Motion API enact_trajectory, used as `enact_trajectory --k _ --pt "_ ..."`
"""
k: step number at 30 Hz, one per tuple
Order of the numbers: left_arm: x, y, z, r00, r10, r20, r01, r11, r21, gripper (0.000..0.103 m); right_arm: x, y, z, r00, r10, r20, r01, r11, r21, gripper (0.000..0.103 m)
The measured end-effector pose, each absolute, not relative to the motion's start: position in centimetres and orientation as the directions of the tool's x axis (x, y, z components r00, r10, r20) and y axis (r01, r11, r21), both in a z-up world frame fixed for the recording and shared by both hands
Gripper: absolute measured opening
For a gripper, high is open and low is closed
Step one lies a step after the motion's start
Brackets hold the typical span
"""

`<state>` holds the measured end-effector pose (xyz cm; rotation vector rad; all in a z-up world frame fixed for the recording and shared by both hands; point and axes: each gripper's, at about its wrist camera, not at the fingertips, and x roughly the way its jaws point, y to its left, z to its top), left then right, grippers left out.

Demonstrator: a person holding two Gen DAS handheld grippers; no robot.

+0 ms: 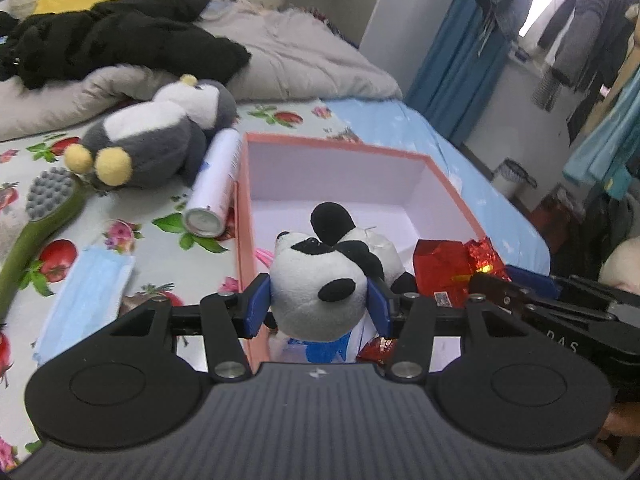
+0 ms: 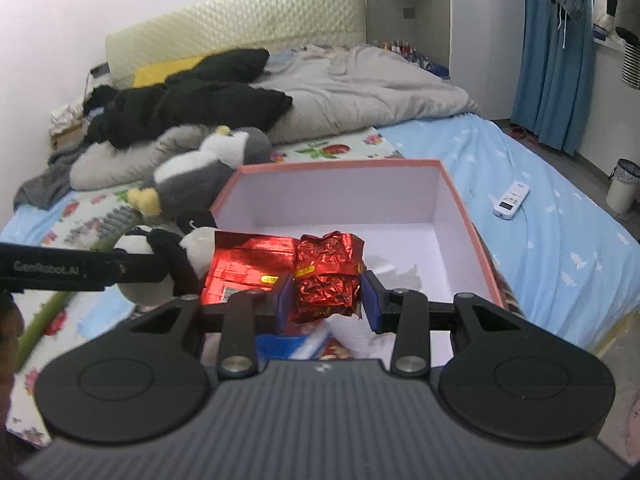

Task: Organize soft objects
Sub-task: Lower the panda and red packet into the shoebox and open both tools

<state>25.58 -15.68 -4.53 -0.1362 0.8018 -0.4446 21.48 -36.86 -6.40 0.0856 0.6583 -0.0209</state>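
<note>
The left gripper (image 1: 318,304) pinched a panda plush (image 1: 316,288) by the head, over the near end of a pink box (image 1: 340,148). The right gripper (image 2: 325,295) squeezed a crinkled red foil packet (image 2: 326,276) above the same box. A grey penguin plush (image 1: 160,136) lay on the bed beside the box.

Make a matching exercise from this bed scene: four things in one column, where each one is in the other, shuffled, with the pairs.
Things:
1. panda plush
2. red foil packet
3. penguin plush
4. white remote

Places:
A. on the blue sheet, right of the box
B. between the left gripper's pads
C. lying on the fruit-print sheet
D. between the right gripper's pads

Pairs: 1-B, 2-D, 3-C, 4-A
</note>
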Motion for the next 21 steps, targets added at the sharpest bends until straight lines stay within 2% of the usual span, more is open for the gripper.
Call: enact_trajectory --k 15,21 --pt "31.7 -21.4 -9.6 0.469 -0.403 -0.786 0.361 0.899 -0.246 0.057 25.4 -40.6 -11.8 0.691 0.043 -0.721 0.082 0.987 0.137 0.041" --pt "32.4 -21.8 -10.4 0.474 -0.389 -0.790 0.342 0.908 -0.242 0.060 25.7 -41.6 -13.1 0.655 0.046 -0.754 0.122 0.979 0.165 0.050"
